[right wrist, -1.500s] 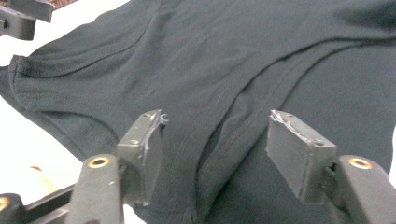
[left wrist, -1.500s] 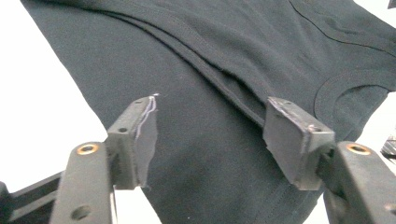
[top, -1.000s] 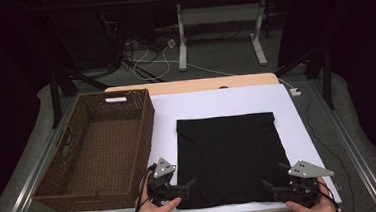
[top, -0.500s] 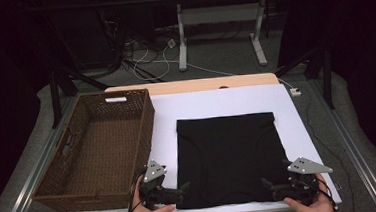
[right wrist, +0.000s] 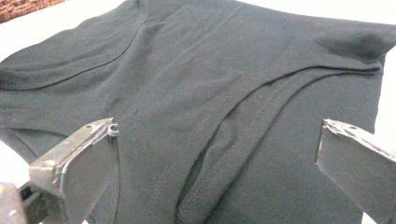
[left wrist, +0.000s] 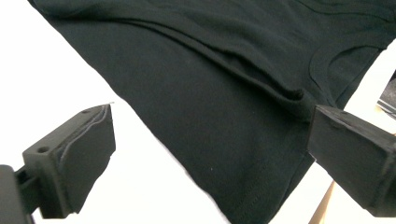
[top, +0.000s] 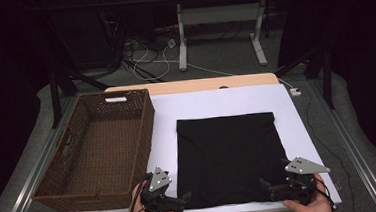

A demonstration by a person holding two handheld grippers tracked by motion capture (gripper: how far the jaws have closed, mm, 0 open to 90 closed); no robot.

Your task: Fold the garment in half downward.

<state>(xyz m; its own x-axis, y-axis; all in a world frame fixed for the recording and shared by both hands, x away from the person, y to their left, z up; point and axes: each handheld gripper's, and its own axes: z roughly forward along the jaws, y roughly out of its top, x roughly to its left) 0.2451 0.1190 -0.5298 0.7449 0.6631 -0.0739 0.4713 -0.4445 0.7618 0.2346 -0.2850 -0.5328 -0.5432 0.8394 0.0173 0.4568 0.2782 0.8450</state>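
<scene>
High view: left gripper (top: 185,200) at 7 o'clock of the bench (top: 216,101), right gripper (top: 264,187) at 5 o'clock, each by a near corner of the shirt (top: 230,158).
Left gripper: jaws just spread wide, released; the shirt's near corner lies between them on the bench, pads clear of it.
Right gripper: jaws just spread wide, released, poised over the shirt (right wrist: 224,107) and grasping nothing.
Shirt material: black knit, soft, folded flat into a near square; stitched hems and a curved seam ridge show in the left gripper view (left wrist: 210,107).
Shirt axis: slightly longer from 6 to 12 o'clock, edges square with the bench.
Bench: smooth white sheet.
Basket (top: 51,188): brown wicker, rectangular, at 9 o'clock, just beside the shirt.
</scene>
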